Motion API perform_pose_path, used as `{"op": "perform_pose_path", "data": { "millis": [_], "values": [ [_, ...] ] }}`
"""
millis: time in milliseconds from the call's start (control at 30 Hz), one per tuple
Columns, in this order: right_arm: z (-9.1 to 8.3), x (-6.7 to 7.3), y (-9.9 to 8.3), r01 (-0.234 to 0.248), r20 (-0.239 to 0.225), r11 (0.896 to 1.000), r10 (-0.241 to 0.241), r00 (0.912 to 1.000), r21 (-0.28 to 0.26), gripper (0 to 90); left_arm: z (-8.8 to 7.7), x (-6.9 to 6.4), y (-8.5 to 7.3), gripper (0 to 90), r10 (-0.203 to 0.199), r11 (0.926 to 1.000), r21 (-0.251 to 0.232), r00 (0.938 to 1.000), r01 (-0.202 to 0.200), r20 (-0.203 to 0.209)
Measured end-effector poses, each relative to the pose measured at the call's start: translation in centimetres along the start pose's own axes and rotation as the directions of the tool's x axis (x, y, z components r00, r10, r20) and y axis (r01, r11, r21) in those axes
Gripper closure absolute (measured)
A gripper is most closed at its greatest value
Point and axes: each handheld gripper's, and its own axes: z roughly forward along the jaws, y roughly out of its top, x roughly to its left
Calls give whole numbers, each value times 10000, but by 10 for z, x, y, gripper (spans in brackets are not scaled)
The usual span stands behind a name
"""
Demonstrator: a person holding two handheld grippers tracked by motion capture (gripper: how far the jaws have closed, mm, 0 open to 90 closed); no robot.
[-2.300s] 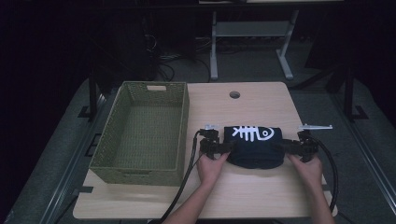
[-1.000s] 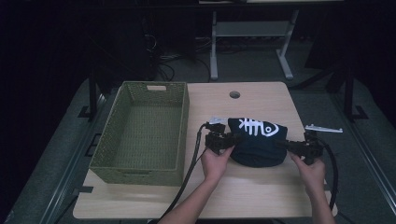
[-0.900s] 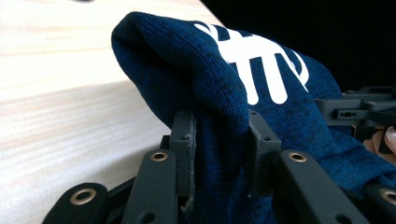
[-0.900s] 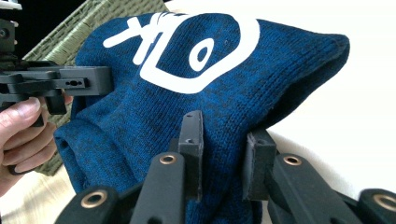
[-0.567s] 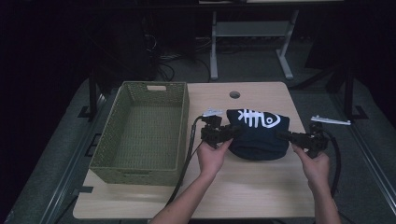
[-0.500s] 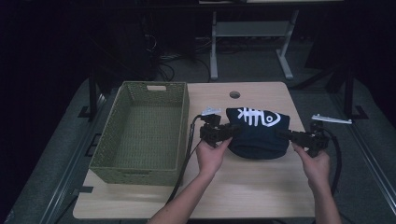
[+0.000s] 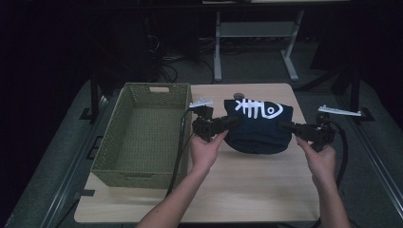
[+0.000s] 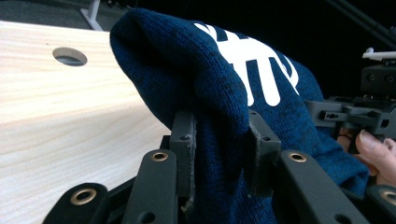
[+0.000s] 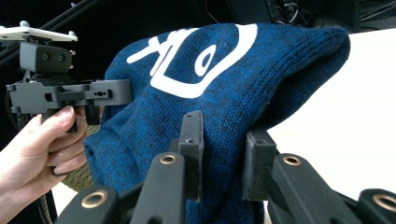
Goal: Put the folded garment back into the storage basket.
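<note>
Navy knit garment [image 7: 259,130] | pinched between left fingers [image 8: 183,154] | right fingers [image 9: 191,144]

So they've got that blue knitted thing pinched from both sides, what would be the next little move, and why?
Probably carry it left, toward the woven basket. Both the left hand-held gripper and the right hand-held gripper are shut on the blue knit hat, which seems to hang between them above the table, and the basket stands open beside it.
</note>
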Motion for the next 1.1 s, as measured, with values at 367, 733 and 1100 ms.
{"op": "perform_pose_path", "data": {
  "millis": [367,733,1100],
  "values": [
    [10,11,7,-44,-446,9999,40,9990,-102,733,-20,5,14,684,-61,10000,20,9998,61,171],
    [19,25,16,174,-509,9998,-174,9986,0,731,-36,15,22,680,-229,9997,98,9988,225,426],
    [35,39,23,398,-594,9991,-388,9975,155,730,-55,23,28,678,-192,9998,93,9993,190,313]
  ]
}}
